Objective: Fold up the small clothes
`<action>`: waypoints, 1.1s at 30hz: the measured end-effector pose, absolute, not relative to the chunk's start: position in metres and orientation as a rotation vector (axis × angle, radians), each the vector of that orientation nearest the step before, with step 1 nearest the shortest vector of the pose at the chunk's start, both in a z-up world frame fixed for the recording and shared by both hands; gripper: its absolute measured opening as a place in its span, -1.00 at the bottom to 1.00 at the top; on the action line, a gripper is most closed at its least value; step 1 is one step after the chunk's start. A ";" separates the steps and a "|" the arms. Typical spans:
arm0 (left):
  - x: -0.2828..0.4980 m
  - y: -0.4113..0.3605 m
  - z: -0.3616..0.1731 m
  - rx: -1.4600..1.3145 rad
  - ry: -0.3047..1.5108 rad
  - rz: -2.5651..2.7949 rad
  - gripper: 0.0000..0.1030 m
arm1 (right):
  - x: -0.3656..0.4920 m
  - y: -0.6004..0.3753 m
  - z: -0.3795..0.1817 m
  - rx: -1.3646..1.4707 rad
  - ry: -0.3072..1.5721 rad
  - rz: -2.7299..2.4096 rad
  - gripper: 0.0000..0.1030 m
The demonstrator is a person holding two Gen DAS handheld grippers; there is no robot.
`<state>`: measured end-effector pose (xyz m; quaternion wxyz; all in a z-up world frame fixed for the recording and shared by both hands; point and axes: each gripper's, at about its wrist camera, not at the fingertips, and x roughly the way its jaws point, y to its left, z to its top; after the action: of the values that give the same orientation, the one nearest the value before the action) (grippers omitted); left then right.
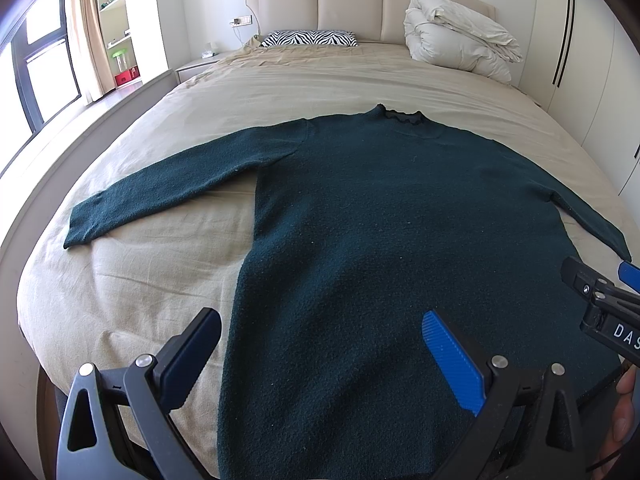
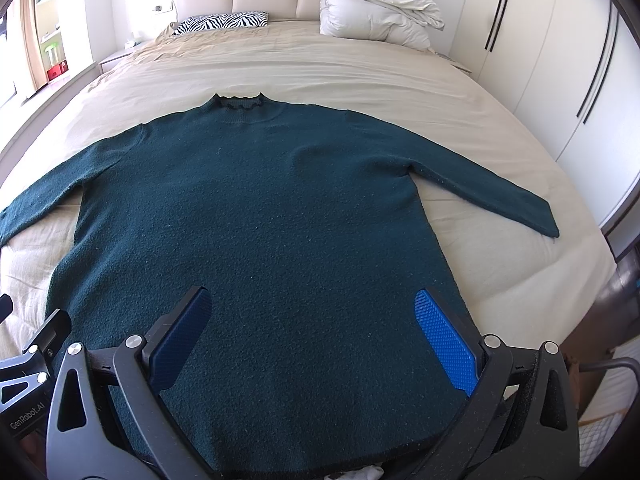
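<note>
Sweater (image 2: 256,216) lies flat on the bed (image 2: 360,72), face up or face down I cannot tell, with its long axis running straight ahead of both grippers: hem nearest, collar (image 2: 239,104) farthest. Both sleeves are spread out to the sides.

The right gripper (image 2: 312,344) hangs over the hem, its jaws wide apart and holding nothing; the right side seam runs just beyond its right finger. The left gripper (image 1: 324,364) is likewise spread and empty, and it straddles the left side edge (one finger over bare sheet, the other over the knit).

So each gripper is nearest its own hem corner. The left sleeve (image 1: 160,188) lies ahead and to the left of the left gripper, the right sleeve (image 2: 480,184) ahead and to the right of the right one. No fold looks begun yet. A first fold would probably bring a sleeve or side inward across the body.
</note>
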<state>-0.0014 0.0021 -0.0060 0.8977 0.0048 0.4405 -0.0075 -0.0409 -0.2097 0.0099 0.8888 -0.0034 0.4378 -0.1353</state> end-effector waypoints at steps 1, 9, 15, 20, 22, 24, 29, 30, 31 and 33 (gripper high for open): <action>-0.002 0.002 -0.006 0.010 0.912 -0.015 1.00 | -0.041 -0.210 0.010 -0.007 0.910 -0.281 1.00; -0.001 0.002 -0.006 0.010 0.913 -0.016 1.00 | -0.041 -0.207 0.009 -0.010 0.909 -0.279 1.00; -0.003 0.002 -0.009 0.008 0.913 -0.016 1.00 | -0.040 -0.205 0.007 -0.011 0.911 -0.278 1.00; -0.005 0.002 -0.009 0.006 0.916 -0.015 1.00 | -0.040 -0.204 0.006 -0.010 0.912 -0.277 1.00; -0.007 0.005 -0.014 0.003 0.917 -0.014 1.00 | -0.040 -0.204 0.006 -0.010 0.912 -0.277 1.00; -0.006 0.006 -0.012 0.001 0.917 -0.013 1.00 | -0.040 -0.204 0.006 -0.010 0.913 -0.277 1.00; -0.005 0.007 -0.011 -0.001 0.919 -0.014 1.00 | -0.040 -0.203 0.006 -0.010 0.912 -0.277 1.00; -0.005 0.006 -0.011 -0.001 0.920 -0.014 1.00 | -0.040 -0.203 0.006 -0.009 0.912 -0.277 1.00; -0.005 0.006 -0.011 -0.002 0.920 -0.014 1.00 | -0.040 -0.203 0.005 -0.009 0.913 -0.277 1.00; -0.005 0.007 -0.011 -0.004 0.920 -0.014 1.00 | -0.040 -0.203 0.005 -0.009 0.913 -0.278 1.00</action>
<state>-0.0053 0.0066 -0.0105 0.8960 -0.0017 0.4440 -0.0067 -0.0402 -0.2033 0.0051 0.8882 -0.0042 0.4395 -0.1338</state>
